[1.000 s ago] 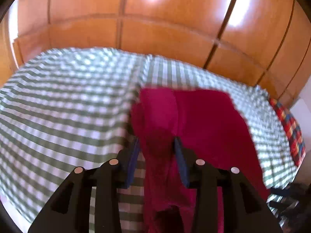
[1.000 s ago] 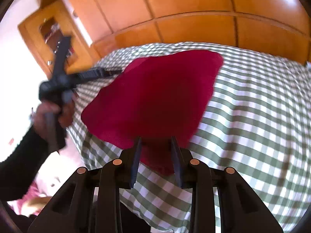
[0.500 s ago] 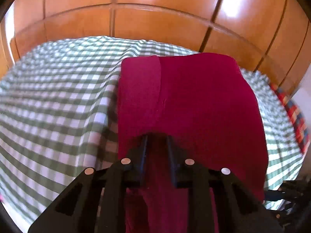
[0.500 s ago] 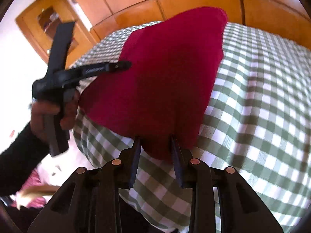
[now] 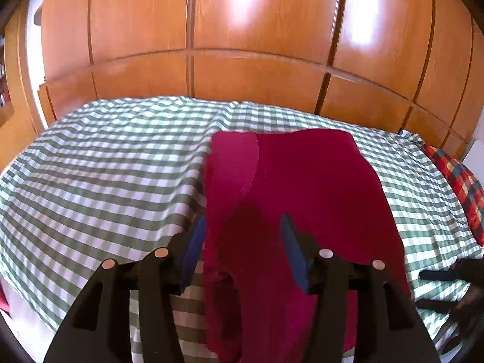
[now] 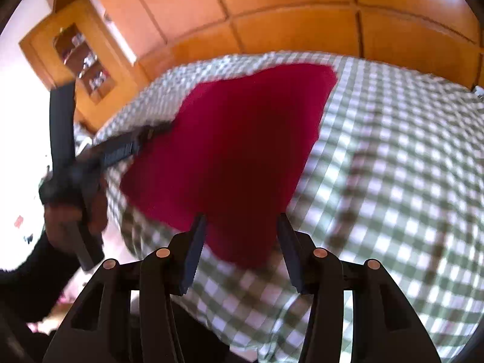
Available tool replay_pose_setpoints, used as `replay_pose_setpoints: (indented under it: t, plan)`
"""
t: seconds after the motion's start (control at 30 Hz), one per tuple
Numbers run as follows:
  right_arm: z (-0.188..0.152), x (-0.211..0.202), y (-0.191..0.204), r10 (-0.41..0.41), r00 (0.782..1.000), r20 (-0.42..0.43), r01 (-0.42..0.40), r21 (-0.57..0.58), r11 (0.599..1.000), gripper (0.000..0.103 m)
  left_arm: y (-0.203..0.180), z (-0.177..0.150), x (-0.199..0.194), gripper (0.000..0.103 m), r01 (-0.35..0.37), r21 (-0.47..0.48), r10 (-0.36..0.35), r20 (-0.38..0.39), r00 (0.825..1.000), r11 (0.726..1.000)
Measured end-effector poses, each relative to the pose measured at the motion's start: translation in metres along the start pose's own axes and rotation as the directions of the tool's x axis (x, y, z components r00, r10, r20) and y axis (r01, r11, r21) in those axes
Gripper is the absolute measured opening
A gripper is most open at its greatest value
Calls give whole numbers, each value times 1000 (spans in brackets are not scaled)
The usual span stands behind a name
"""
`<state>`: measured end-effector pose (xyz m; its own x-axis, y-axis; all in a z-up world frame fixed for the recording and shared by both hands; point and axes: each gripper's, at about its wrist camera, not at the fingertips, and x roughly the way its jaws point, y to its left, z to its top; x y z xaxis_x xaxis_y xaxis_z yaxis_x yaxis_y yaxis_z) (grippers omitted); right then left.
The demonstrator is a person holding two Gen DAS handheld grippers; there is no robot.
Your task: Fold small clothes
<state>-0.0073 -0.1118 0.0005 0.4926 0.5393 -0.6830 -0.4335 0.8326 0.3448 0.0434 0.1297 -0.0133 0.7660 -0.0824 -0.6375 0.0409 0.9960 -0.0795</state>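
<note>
Both claws are letting go: left gripper (image 5: pixel 242 239) and right gripper (image 6: pixel 240 236) have jaws opening, near edge of the red garment (image 5: pixel 290 187) lying slack between them. It's spread mostly flat ahead on the checked bedsheet (image 5: pixel 106 175), soft knit, one side flap folded over, so more folds probably remain

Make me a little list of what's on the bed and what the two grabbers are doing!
surface: bed with green checked sheet
garment: dark red cloth, lying spread on the sheet
left gripper: jaws opening, near edge of the cloth between them, pads not pressing
right gripper: jaws opening, cloth corner between them
behind: wooden wardrobe
far edge: plaid fabric
</note>
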Motion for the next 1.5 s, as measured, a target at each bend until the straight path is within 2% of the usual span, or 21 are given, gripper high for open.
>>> replay_pose_setpoints:
  t: [0.2,0.43,0.5,0.53,0.6,0.67,0.8,0.87,0.93,1.03,1.1,1.17,1.23,1.33,1.4,1.5]
  plan:
    - [40,14,1,-53,997,53,51,33,998,48,9,3,0,57,-25,-13,25,5,1000,1000]
    - [74,55,0,-103,995,15,102,49,994,48,15,5,7,65,-19,-25,19,-3,1000,1000]
    - [78,71,-4,-145,989,-5,145,45,988,65,16,6,11,65,-23,-21,23,-6,1000,1000]
    - [76,78,-6,-153,988,-19,154,46,987,68,16,6,12,65,-24,-19,24,-8,1000,1000]
    - [75,92,-11,-169,985,-39,171,50,984,82,17,5,19,65,-20,-16,20,-24,1000,1000]
    - [71,97,-16,-166,985,-42,169,72,983,86,17,3,28,65,-30,-7,29,-51,998,1000]
    - [66,91,-37,-45,998,-42,52,182,982,87,19,-5,40,66,-21,-6,21,-85,996,1000]
    - [62,90,-52,33,999,-35,-23,251,968,87,20,-7,43,67,-6,-10,5,-92,996,1000]
    - [59,92,-63,112,993,-34,-96,302,948,87,22,-9,46,67,14,-16,-15,-97,995,1000]
    - [54,107,-72,239,969,-56,-208,333,920,87,30,-13,53,67,71,-54,-77,-112,991,996]
    - [52,112,-73,289,956,-50,-255,345,903,87,41,-16,59,67,135,-118,-149,-121,981,984]
    - [52,121,-71,341,939,-40,-304,362,881,85,50,-19,63,67,196,-172,-219,-123,968,965]
    - [52,130,-67,351,936,-37,-314,365,876,81,56,-22,67,62,247,-212,-276,-119,954,946]
    - [54,129,-52,333,942,-48,-301,320,898,64,60,-26,71,46,322,-263,-360,-108,927,909]
    - [54,118,-47,317,948,-35,-293,300,908,48,57,-27,70,41,338,-258,-373,-99,922,905]
    - [53,92,-30,278,961,1,-271,230,935,44,48,-26,64,38,343,-235,-373,-98,923,910]
